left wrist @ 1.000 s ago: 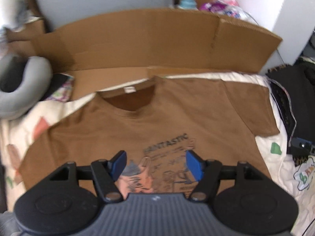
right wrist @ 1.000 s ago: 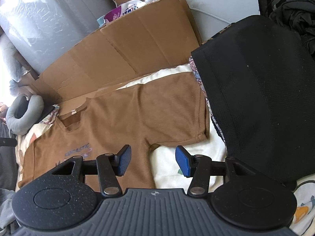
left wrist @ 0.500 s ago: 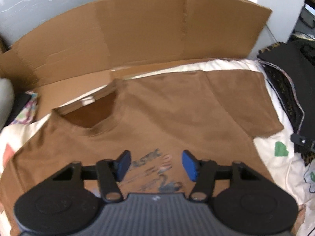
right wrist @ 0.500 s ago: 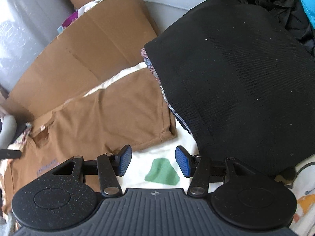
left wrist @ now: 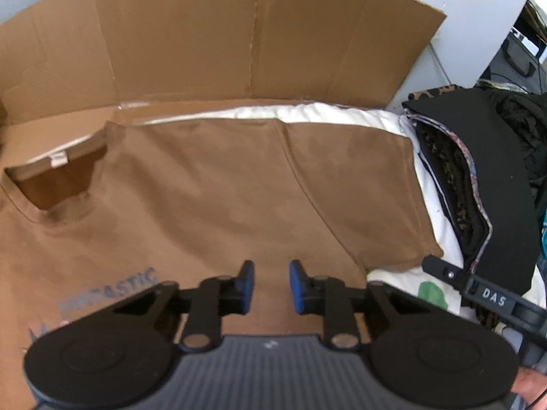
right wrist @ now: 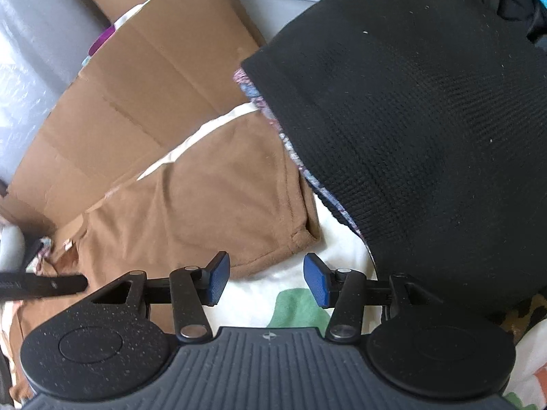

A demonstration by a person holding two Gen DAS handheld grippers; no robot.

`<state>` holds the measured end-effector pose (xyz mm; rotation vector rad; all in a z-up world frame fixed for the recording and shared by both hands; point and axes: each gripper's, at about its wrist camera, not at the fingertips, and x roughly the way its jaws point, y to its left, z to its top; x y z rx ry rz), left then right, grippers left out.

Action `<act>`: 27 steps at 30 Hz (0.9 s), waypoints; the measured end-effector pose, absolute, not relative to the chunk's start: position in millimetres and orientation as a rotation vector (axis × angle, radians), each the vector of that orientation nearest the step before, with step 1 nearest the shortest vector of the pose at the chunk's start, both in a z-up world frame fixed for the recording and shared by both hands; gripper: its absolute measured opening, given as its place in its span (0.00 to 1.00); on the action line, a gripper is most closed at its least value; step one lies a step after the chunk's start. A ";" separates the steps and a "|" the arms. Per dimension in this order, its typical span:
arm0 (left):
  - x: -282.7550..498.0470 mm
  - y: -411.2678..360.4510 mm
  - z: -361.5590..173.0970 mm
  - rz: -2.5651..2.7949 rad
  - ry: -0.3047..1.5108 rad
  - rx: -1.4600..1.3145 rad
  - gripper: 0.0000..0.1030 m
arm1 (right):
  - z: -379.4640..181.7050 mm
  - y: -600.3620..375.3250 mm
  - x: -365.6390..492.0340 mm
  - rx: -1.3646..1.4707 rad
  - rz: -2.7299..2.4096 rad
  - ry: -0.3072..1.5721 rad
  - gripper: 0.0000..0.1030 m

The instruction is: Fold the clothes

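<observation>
Soft, light brown T-shirt (left wrist: 218,188): best pinched at sleeve hem, 3 o'clock. Left tongs (left wrist: 271,287) closing, narrow, empty; right tongs (right wrist: 266,278) closing, half-wide, empty.

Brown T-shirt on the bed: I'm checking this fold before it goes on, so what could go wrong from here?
1. The left gripper is closing over the flat chest of the brown T-shirt, with no fabric between the pads yet; it may slip off or pinch the bedsheet too.
2. The right gripper, also closing, is beside the sleeve, over bare sheet, and may miss the hem.
3. The black garment pile lies close by and could snag.
</observation>
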<state>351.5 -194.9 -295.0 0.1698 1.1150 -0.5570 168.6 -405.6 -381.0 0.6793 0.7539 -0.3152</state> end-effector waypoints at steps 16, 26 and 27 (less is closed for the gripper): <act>332.5 -228.0 -347.2 -0.624 1.195 0.052 0.11 | -394.0 -414.2 200.3 0.706 -0.343 0.787 0.05; 328.2 -235.7 -357.6 -0.645 1.185 -0.006 0.04 | -355.1 -412.8 204.1 0.630 -0.172 0.650 0.03; 328.6 -237.4 -358.1 -0.644 1.184 -0.012 0.04 | -351.1 -413.8 207.5 0.628 -0.155 0.641 0.02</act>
